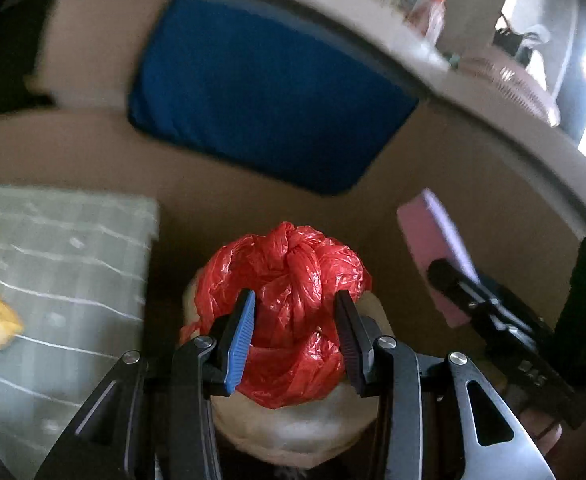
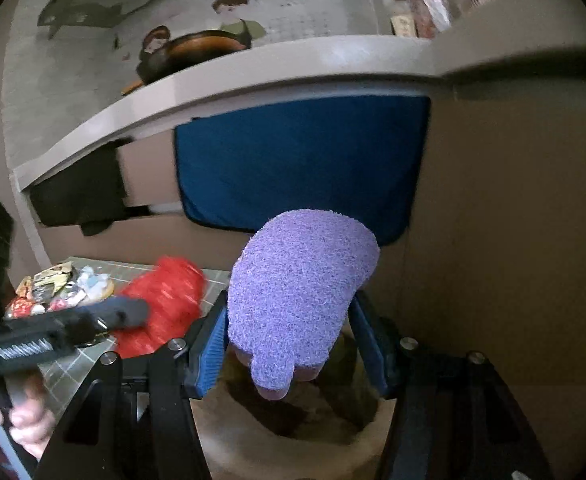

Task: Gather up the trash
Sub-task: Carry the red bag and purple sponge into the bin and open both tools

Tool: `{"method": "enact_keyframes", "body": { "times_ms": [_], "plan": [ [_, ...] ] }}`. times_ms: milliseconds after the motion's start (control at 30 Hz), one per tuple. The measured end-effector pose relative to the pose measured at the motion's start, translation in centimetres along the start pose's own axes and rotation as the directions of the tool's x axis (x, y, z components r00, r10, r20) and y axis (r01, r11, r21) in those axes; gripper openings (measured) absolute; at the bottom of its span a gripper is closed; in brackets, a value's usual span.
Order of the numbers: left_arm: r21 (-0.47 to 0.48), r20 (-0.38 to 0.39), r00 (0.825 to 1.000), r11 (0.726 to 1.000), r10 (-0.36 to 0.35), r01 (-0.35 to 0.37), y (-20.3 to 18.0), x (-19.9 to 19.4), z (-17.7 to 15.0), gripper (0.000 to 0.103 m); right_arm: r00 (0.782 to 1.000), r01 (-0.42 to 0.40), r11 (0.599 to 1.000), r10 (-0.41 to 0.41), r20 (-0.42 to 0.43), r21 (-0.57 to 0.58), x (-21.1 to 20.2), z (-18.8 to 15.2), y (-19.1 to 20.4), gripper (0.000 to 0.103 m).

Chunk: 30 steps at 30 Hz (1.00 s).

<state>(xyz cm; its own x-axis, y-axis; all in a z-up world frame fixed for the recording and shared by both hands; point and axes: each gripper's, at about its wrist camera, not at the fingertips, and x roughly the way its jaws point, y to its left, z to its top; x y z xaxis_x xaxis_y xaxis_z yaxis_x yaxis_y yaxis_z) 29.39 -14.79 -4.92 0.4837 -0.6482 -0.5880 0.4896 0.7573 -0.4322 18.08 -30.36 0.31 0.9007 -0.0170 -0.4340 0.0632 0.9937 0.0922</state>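
Left wrist — left gripper clamps red bag, right gripper clamps purple sponge.

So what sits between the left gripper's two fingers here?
In the left wrist view, a knotted red plastic bag fills the gap of the left gripper, both pads against its sides. Below it is a pale round bin.

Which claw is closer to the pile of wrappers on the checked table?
Left. The left claw, gripping the red bag, is beside the wrappers; the right claw, holding the purple sponge, sits beyond the bag.
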Motion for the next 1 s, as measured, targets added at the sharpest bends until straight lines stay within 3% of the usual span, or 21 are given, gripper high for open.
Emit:
{"method": "enact_keyframes", "body": {
  "times_ms": [100,267,500,800,1000],
  "plan": [
    [-0.014,-0.074,0.997,1.000,-0.028,0.027,0.6,3.6,-0.3,0.041,1.000,0.017,1.000,-0.017,-0.014,0.017,0.7,-0.6,-0.8,0.055],
    [0.026,-0.150,0.989,1.000,0.019,-0.015,1.4,7.2,-2.1,0.042,0.998,0.027,0.999,-0.025,-0.057,0.035,2.4,-1.6,-1.9,0.055],
    [0.221,-0.128,0.987,0.973,0.096,-0.066,0.8,7.4,-3.9,0.039,0.992,-0.001,0.998,0.008,-0.124,0.060,4.8,-3.4,-2.0,0.055],
    [0.206,-0.119,0.983,0.972,0.143,-0.116,2.1,6.2,-3.3,0.038,0.986,-0.033,0.998,0.041,-0.163,0.051,6.0,-4.8,-0.7,0.055],
    [0.102,-0.125,0.990,0.994,0.058,-0.045,3.1,5.0,-3.2,0.044,0.984,-0.040,0.999,0.045,-0.172,0.036,6.0,-5.6,-0.4,0.056]
  ]
}}
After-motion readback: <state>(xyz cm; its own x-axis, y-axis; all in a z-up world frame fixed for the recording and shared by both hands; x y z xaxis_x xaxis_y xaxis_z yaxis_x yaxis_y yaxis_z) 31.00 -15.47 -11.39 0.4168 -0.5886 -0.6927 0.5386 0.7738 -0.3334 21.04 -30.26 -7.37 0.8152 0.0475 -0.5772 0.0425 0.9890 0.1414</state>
